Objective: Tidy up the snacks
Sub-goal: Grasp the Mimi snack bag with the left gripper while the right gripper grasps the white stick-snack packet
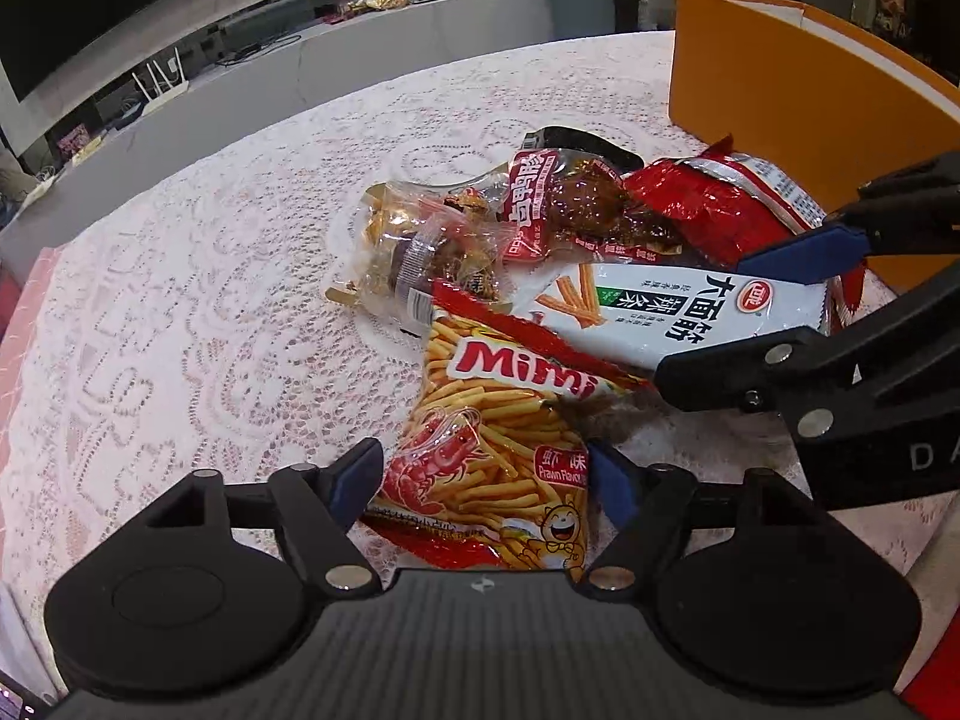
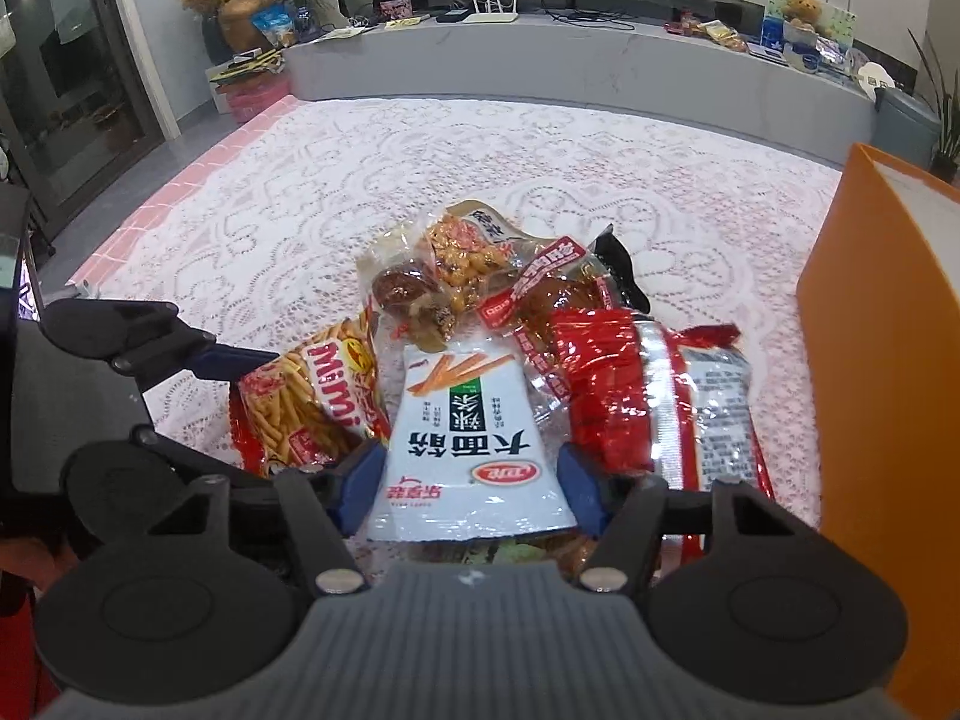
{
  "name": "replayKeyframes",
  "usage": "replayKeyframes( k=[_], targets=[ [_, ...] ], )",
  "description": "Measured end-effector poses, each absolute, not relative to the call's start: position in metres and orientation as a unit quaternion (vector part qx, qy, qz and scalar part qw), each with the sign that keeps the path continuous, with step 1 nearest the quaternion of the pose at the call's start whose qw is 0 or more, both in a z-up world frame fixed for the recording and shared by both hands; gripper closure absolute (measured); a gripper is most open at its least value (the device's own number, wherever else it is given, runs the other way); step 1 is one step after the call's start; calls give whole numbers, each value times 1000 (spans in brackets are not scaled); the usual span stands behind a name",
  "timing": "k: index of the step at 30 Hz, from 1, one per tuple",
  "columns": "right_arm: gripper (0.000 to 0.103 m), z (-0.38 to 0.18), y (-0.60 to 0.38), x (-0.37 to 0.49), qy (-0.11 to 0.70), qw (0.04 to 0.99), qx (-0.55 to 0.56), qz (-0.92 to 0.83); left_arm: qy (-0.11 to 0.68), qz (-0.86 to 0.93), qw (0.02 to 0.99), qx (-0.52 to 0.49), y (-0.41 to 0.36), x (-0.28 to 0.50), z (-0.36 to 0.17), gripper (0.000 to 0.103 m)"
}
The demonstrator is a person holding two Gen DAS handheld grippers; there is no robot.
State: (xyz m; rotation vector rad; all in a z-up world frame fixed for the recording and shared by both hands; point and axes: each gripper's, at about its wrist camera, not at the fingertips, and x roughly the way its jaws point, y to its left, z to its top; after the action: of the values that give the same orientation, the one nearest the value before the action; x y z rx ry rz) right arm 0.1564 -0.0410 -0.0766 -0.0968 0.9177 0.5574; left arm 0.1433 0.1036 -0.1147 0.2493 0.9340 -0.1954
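A heap of snack packets lies on the lace tablecloth (image 1: 198, 312). My left gripper (image 1: 486, 483) is open, its fingers either side of the orange Mimi prawn-stick bag (image 1: 498, 450). My right gripper (image 2: 471, 483) is open, its blue pads astride the white spicy-strip packet (image 2: 468, 450), which also shows in the left wrist view (image 1: 672, 312). Behind lie a red foil packet (image 2: 606, 384), a brown meat packet (image 1: 576, 204) and a clear packet of nuts and sweets (image 1: 420, 246). The right gripper's fingers (image 1: 798, 252) reach in from the right in the left wrist view.
An orange open box (image 1: 780, 90) stands at the table's right, also visible in the right wrist view (image 2: 888, 330). A pink table edge (image 2: 198, 180) runs along the left. A grey counter (image 2: 600, 66) with clutter lies beyond the table.
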Motion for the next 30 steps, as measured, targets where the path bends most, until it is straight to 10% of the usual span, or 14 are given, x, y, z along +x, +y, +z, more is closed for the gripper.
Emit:
replayKeyframes(
  k=[11,15,30],
  targets=[
    [44,-73,-44,150,425,864,-43,266,450,-87,886,74,110,142,-109,41],
    [60,-63,-47,146,413,870,-43,267,457,-82,885,29,119,141,-106,47],
    [81,-50,-59,139,406,871,-24,277,438,-75,894,-58,124,124,-87,49]
  ],
)
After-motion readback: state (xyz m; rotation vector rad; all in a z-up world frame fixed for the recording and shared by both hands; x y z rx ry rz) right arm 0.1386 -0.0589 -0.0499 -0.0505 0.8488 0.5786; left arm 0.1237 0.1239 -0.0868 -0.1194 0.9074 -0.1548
